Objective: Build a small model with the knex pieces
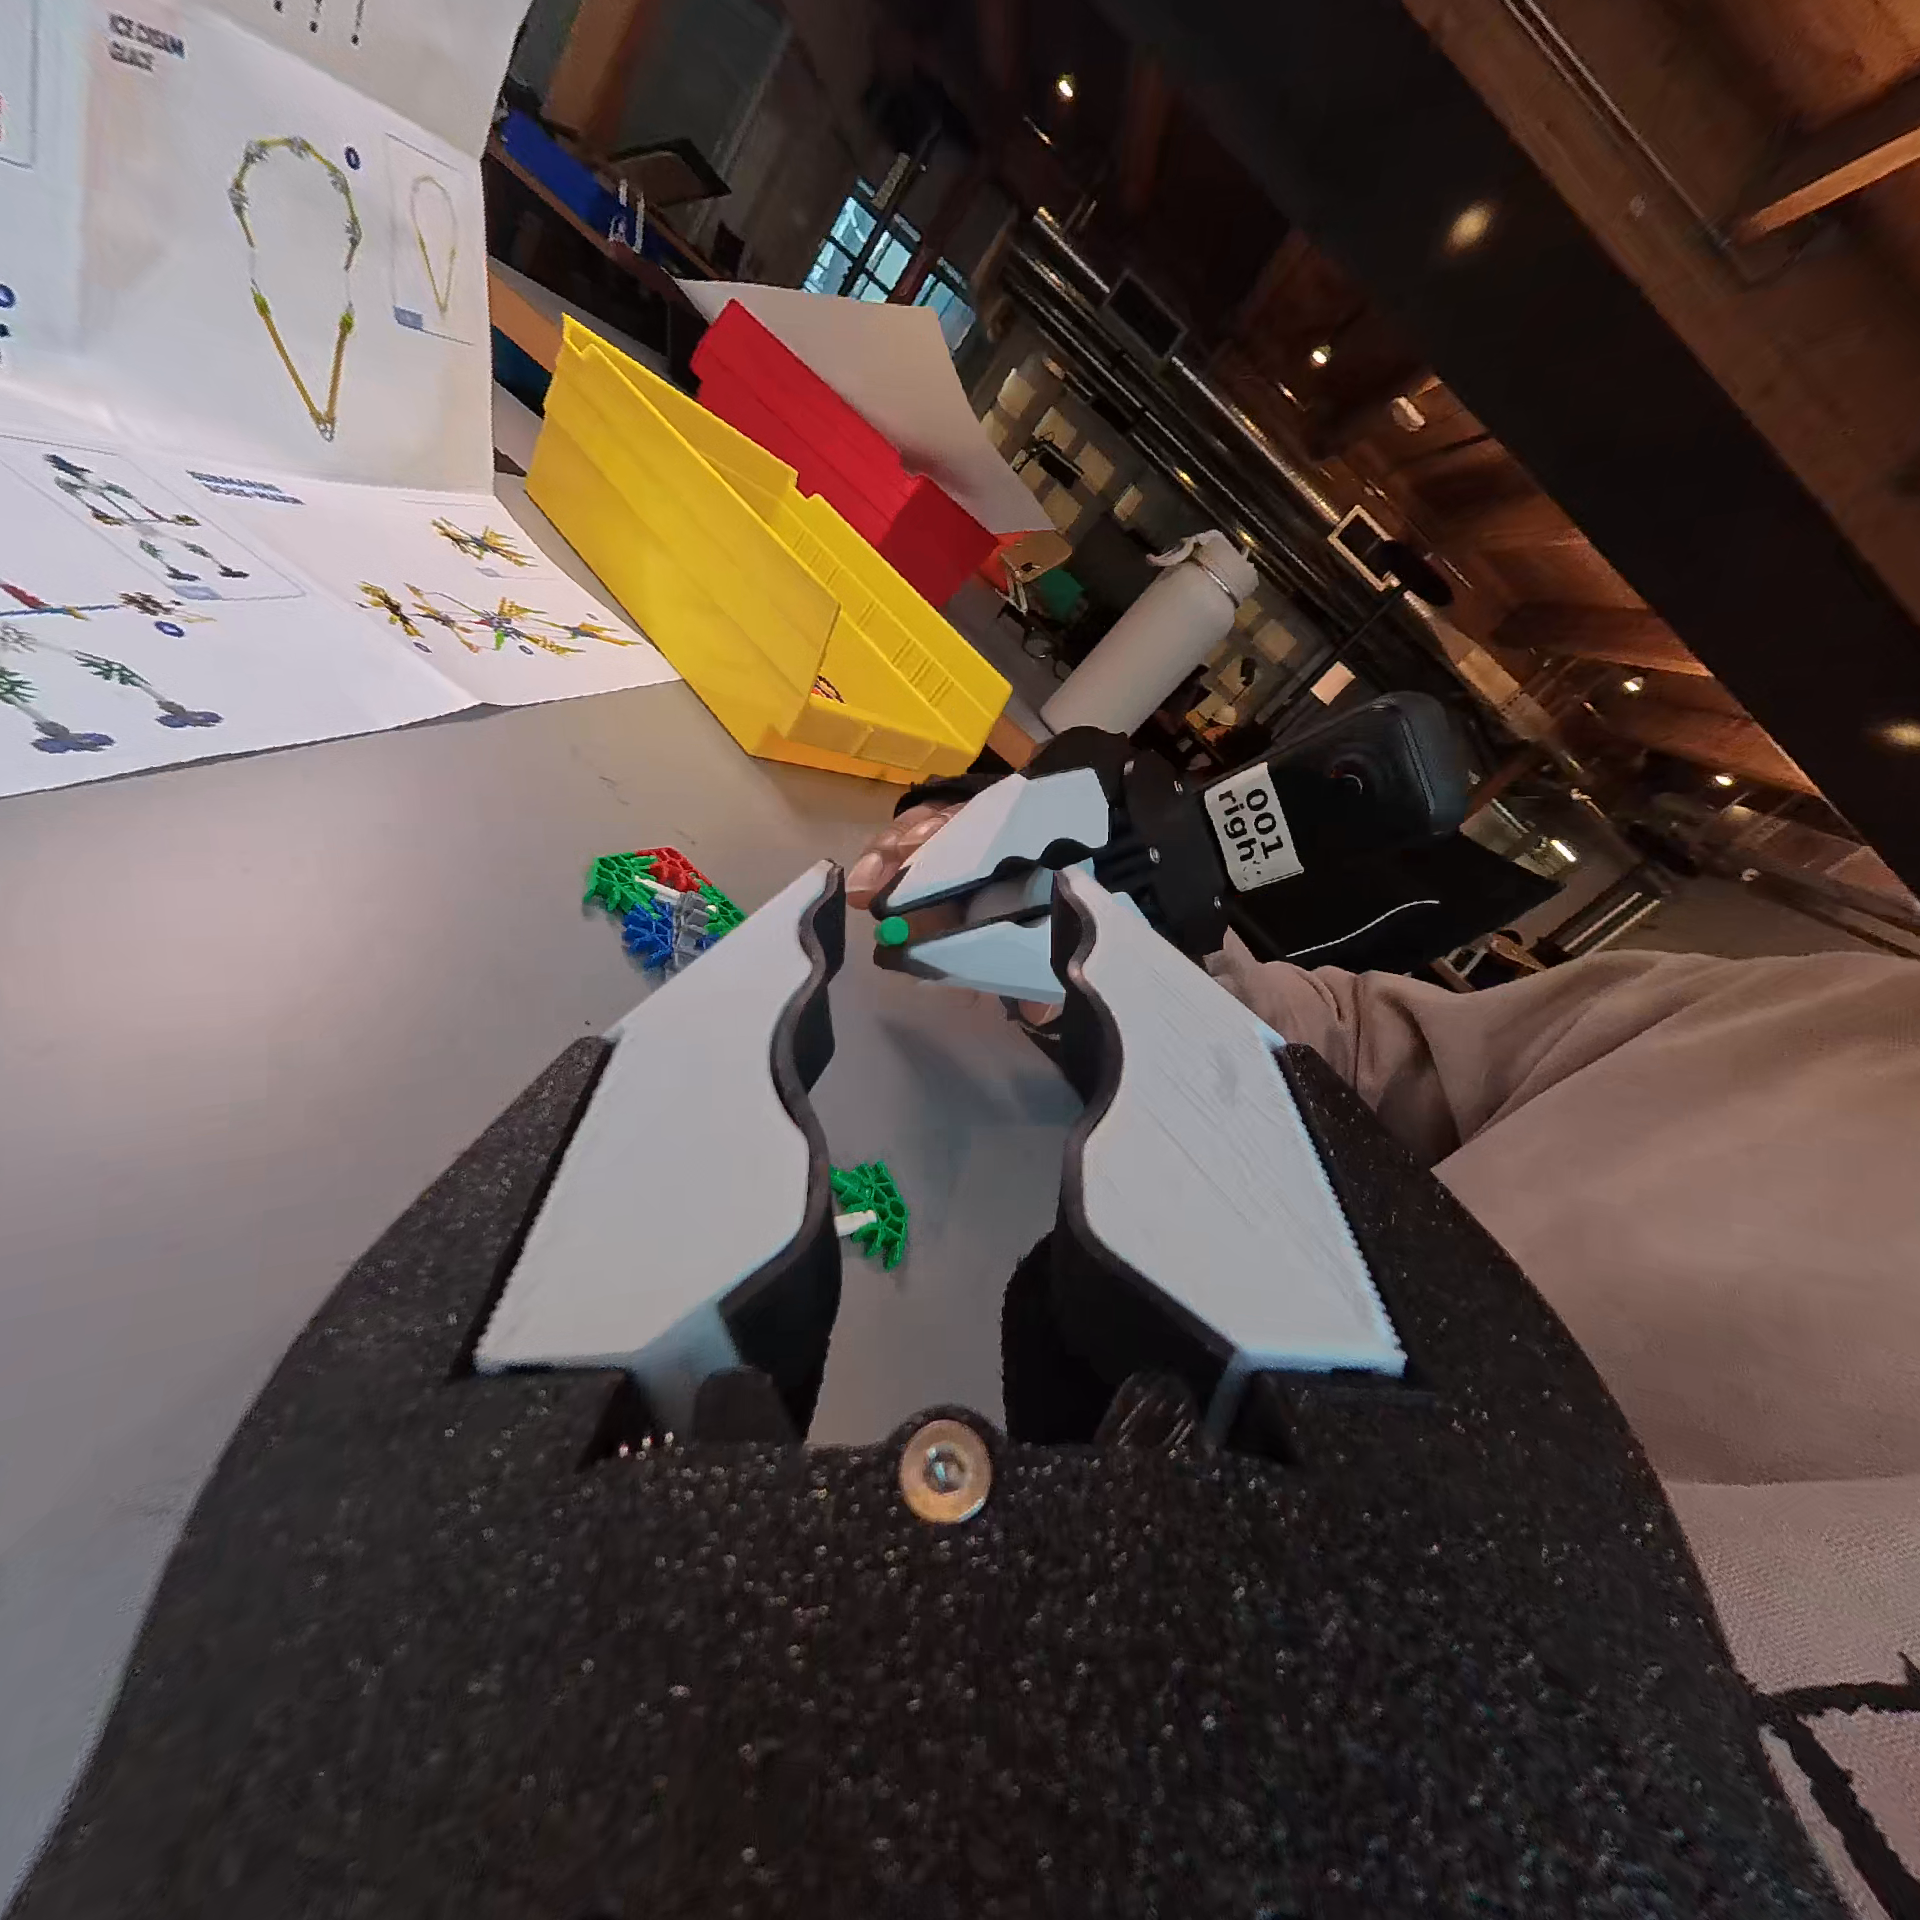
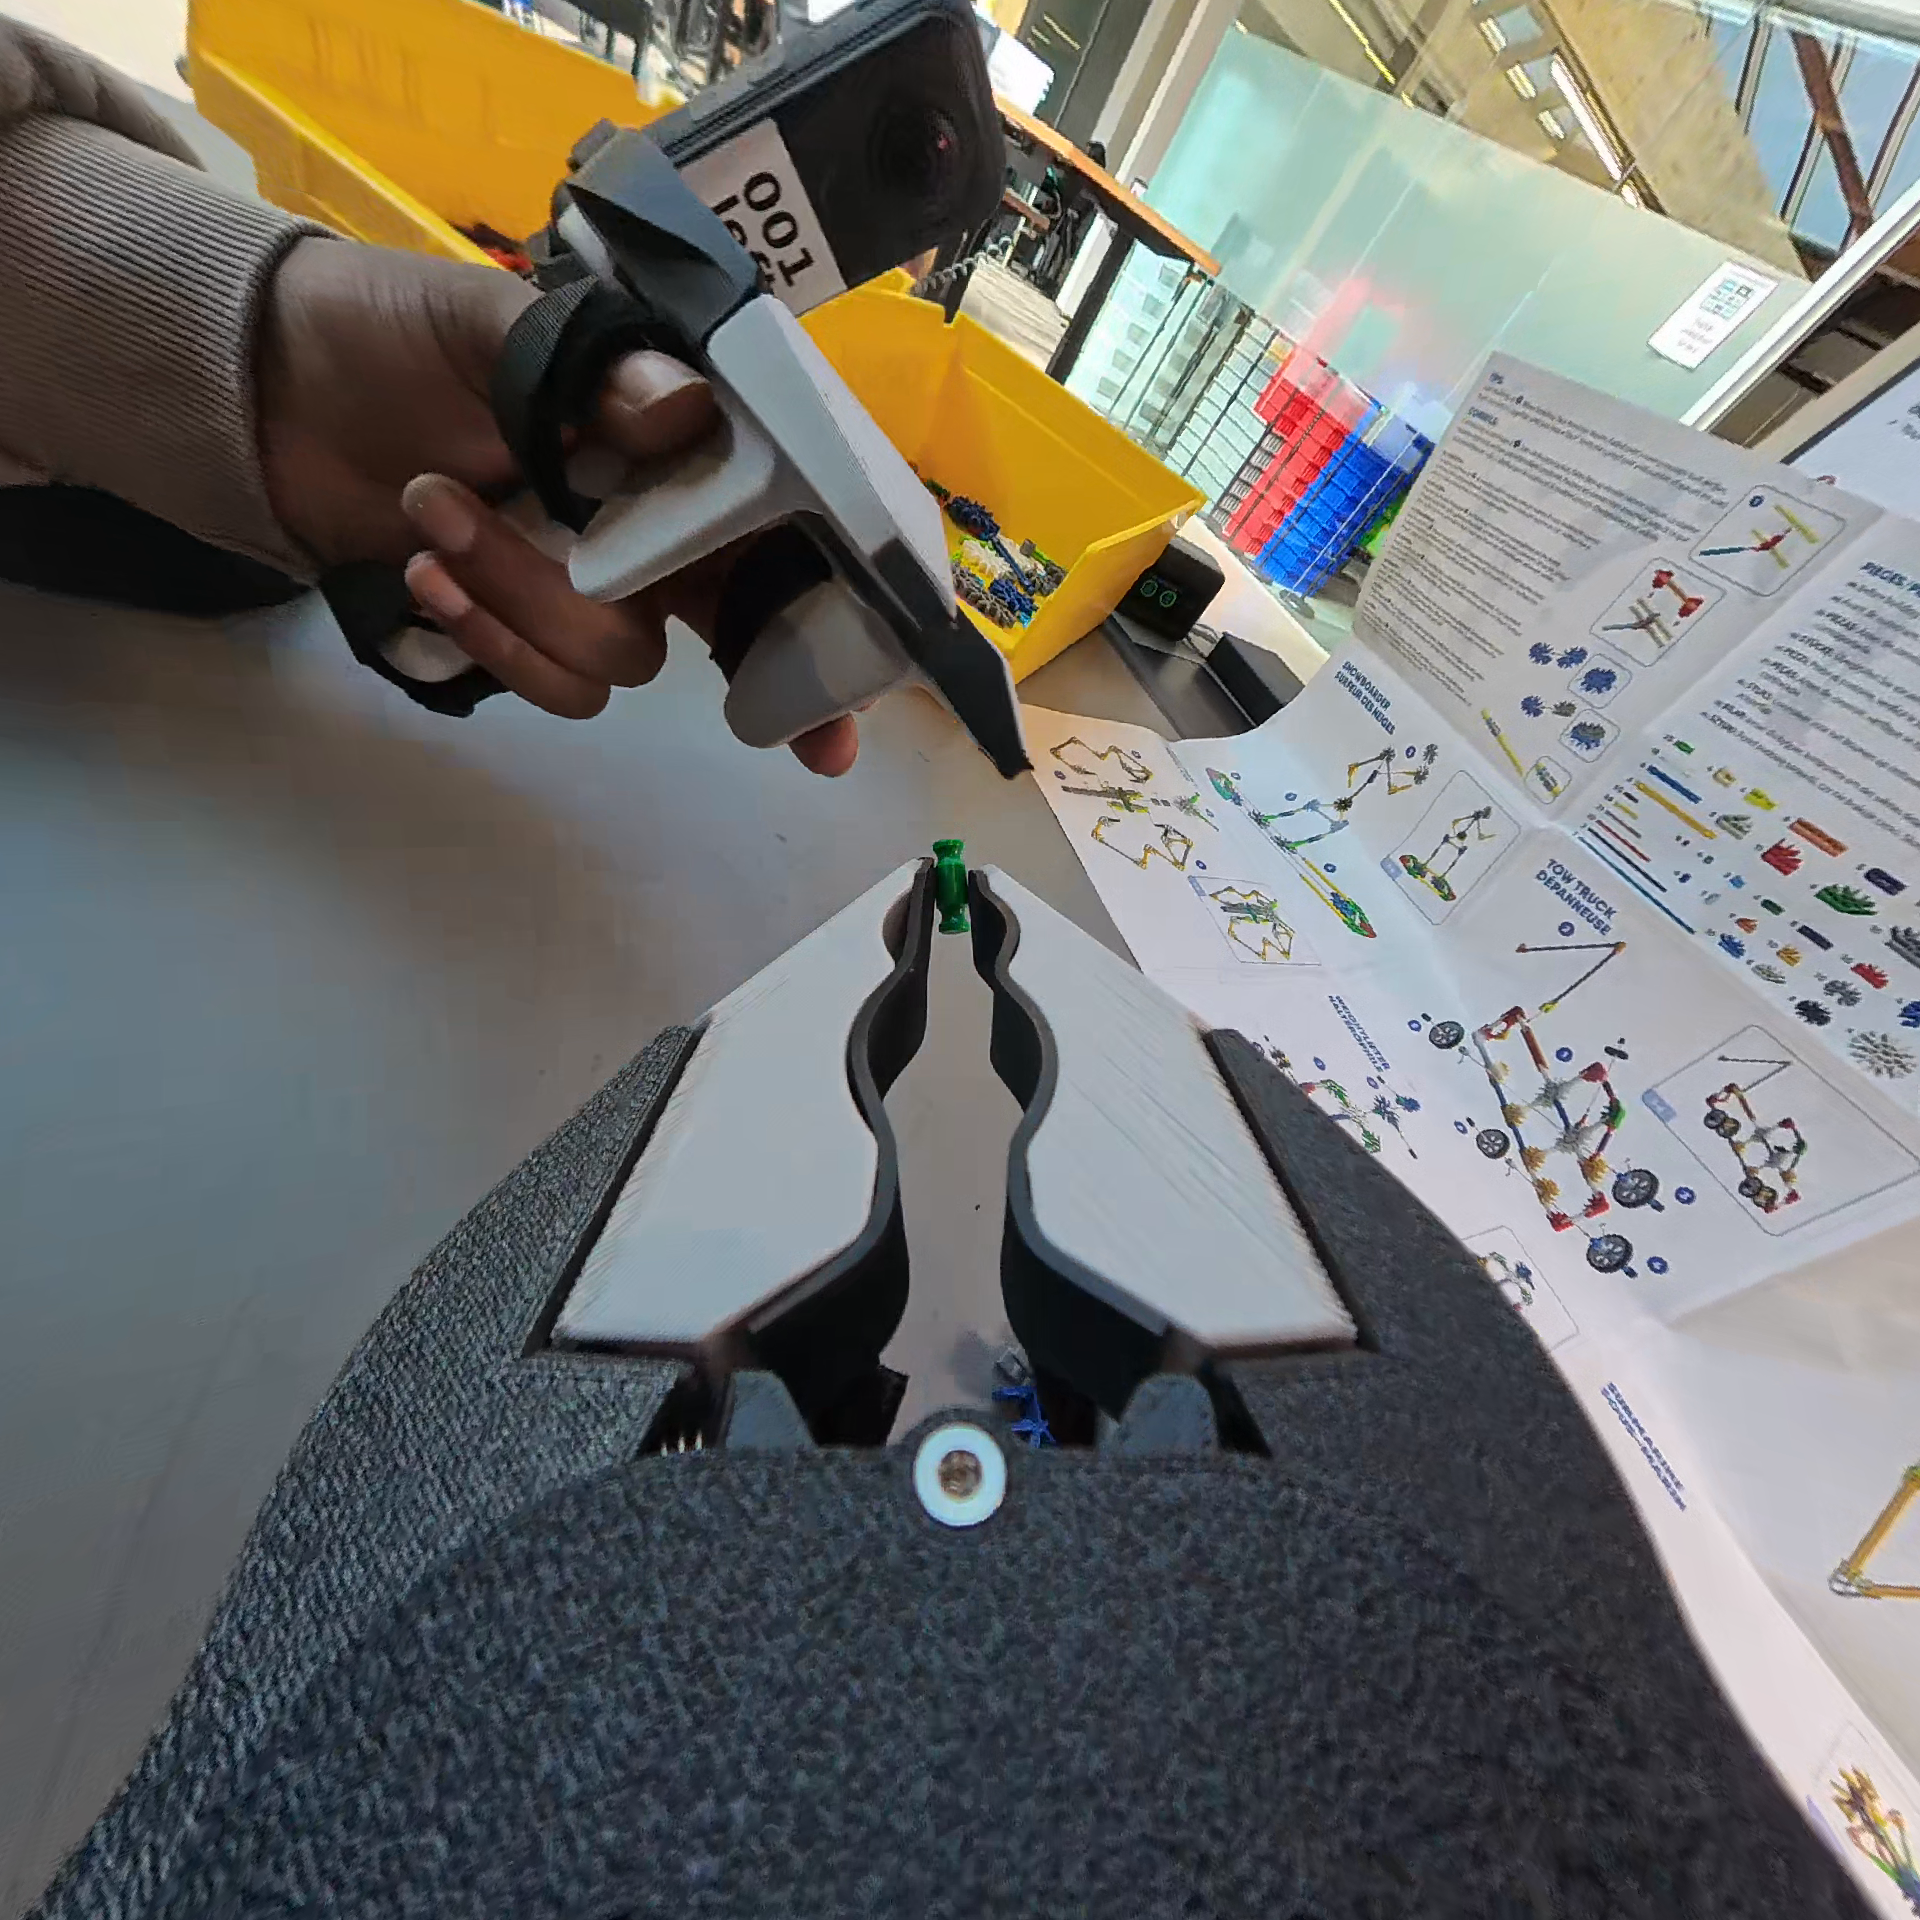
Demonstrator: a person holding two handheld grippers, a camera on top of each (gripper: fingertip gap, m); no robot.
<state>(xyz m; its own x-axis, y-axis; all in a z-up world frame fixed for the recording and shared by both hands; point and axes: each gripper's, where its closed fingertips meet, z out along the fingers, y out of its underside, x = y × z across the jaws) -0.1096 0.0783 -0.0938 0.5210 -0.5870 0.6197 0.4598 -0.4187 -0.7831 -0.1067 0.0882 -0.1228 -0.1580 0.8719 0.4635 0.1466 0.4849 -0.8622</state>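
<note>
My right gripper [image 2: 951, 875] is shut on a short green rod [image 2: 951, 888], held by its middle at the fingertips above the grey table [image 2: 416, 935]. In the left wrist view the right gripper [image 1: 904, 930] points its green rod [image 1: 891, 930] at the gap between my left fingertips. My left gripper [image 1: 948, 881] is open and empty, just in front of the rod; it also shows in the right wrist view [image 2: 997, 743], held by a hand. A green connector with a white rod [image 1: 871, 1210] lies on the table under the left gripper. A small green, red, blue and grey assembly [image 1: 660, 909] lies to the left.
A yellow bin [image 1: 727, 582] [image 2: 1101, 468] with several loose pieces stands behind, with a red bin [image 1: 831, 447] beyond it. An unfolded instruction sheet [image 1: 260, 416] [image 2: 1507, 935] covers part of the table. A white bottle [image 1: 1153, 634] and a black device [image 2: 1174, 597] stand nearby. My two grippers' fingertips are within a few centimetres of each other.
</note>
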